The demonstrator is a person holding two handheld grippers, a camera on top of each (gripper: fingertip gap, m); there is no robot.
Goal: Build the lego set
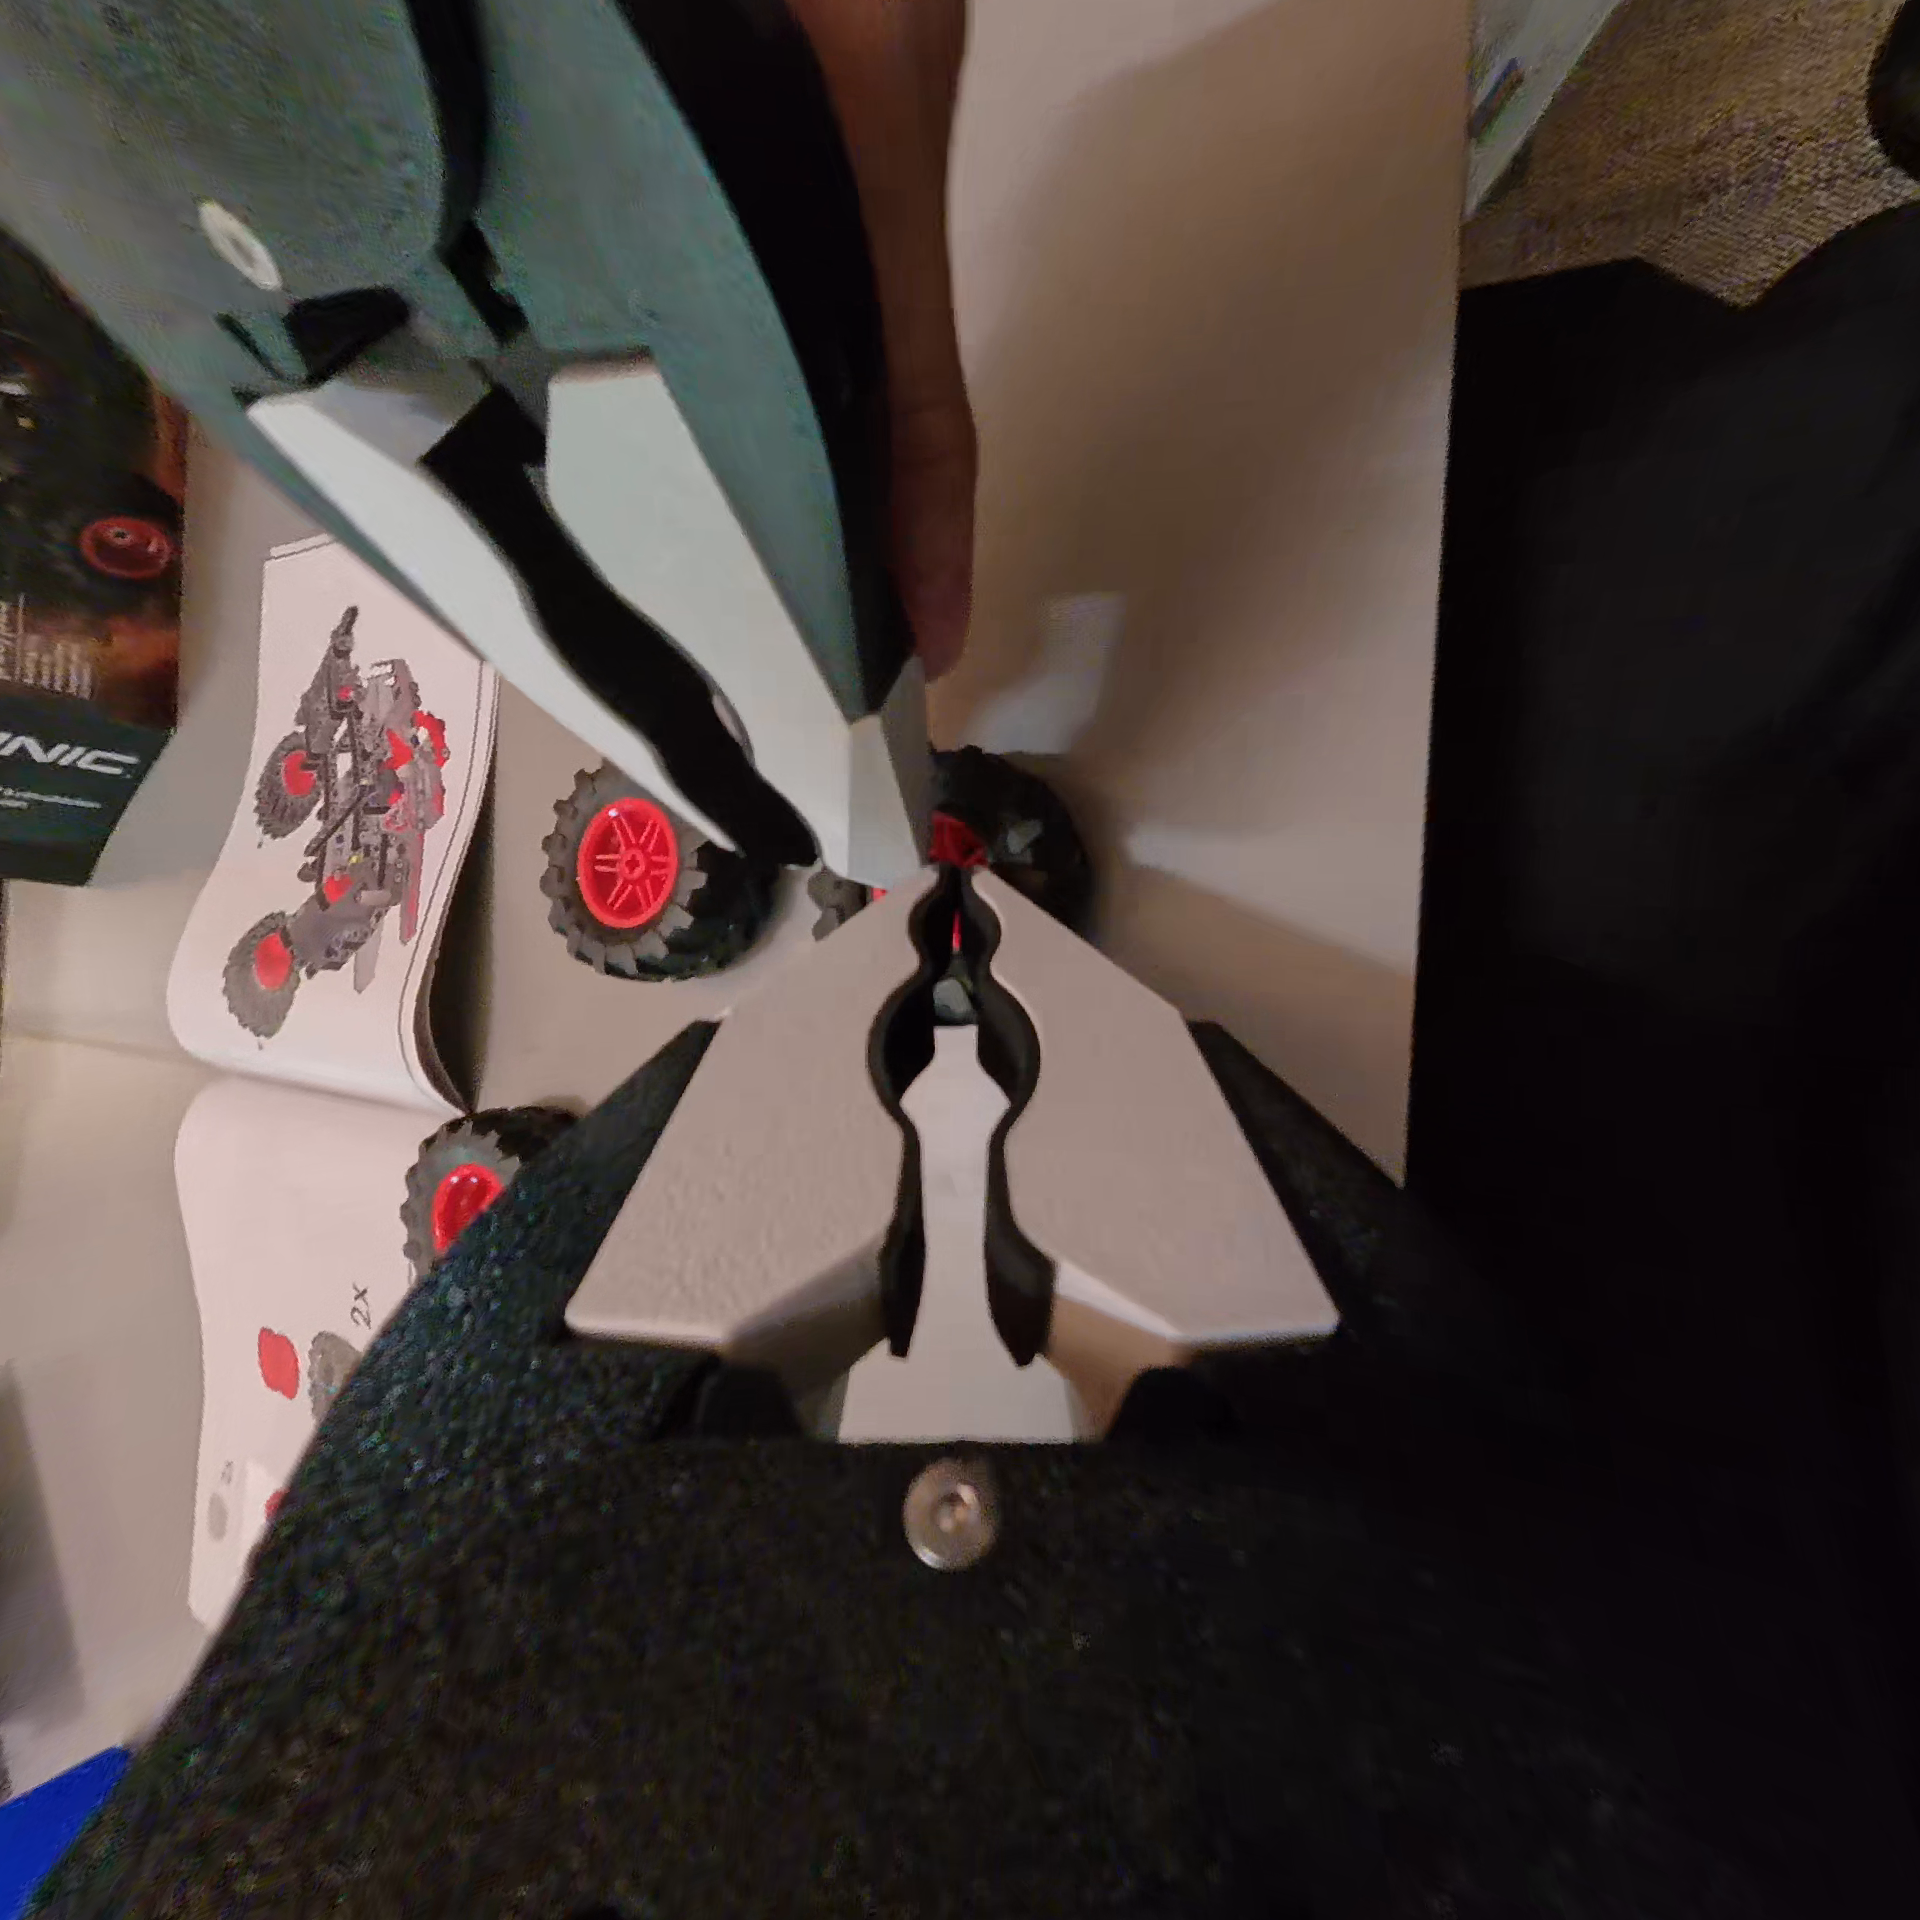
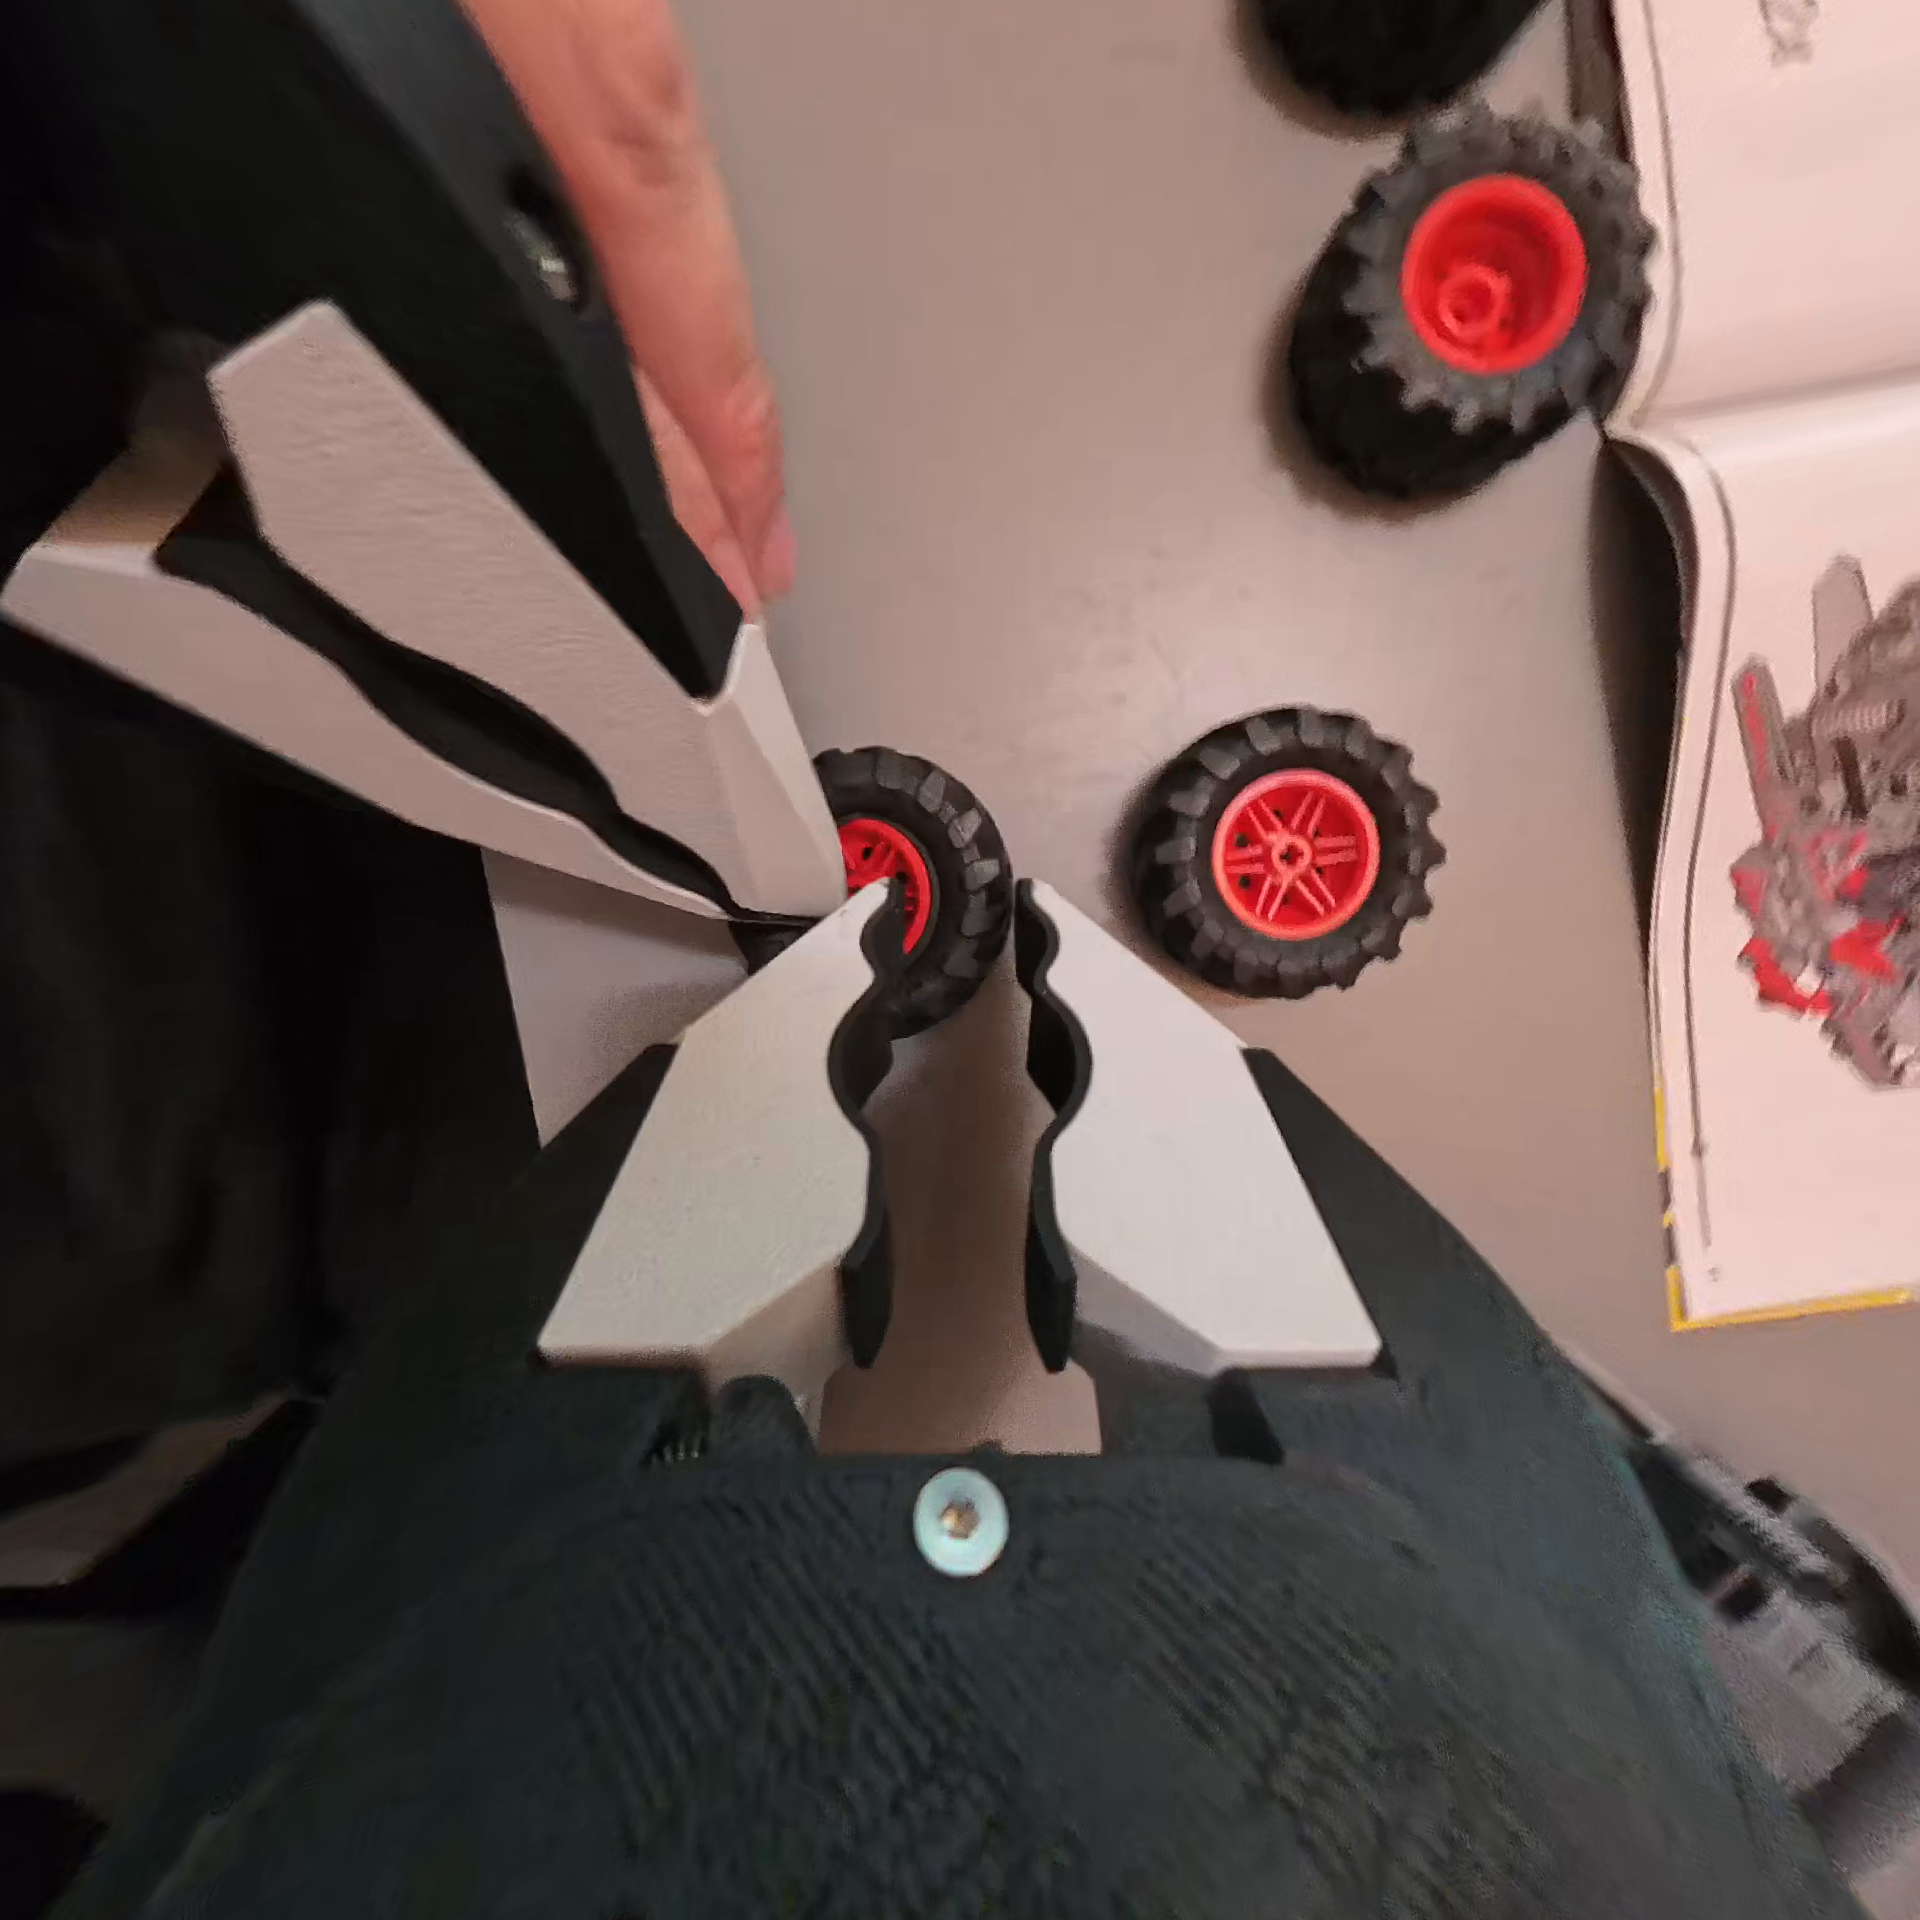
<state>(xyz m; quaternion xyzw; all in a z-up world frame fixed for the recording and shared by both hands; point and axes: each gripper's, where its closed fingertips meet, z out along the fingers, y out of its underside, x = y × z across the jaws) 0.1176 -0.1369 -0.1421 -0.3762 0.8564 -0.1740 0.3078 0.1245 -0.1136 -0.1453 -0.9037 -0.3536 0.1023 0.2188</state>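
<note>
A small wheel (image 2: 961, 831) with a black tyre and a red rim is held just above the grey table (image 2: 987, 468). My left gripper (image 1: 940, 883) is shut on its red rim; the tyre (image 1: 1023, 821) shows just past its tips. In the right wrist view the left gripper (image 2: 810, 904) comes in from the upper left. My right gripper (image 2: 954, 894) is open, its jaws straddling the tyre's wall: one tip at the rim, the other just outside the tread. It also shows in the left wrist view (image 1: 821, 847), coming from the upper left.
Two more red-rimmed wheels (image 2: 1288, 852) (image 2: 1475, 291) lie on the table, with a bare black tyre (image 2: 1382, 42) beyond. The open instruction booklet (image 2: 1818, 831) and the set's box (image 1: 73, 623) lie to the side. The table edge (image 1: 1439, 727) drops to a dark area. My left and right fingertips are right by each other.
</note>
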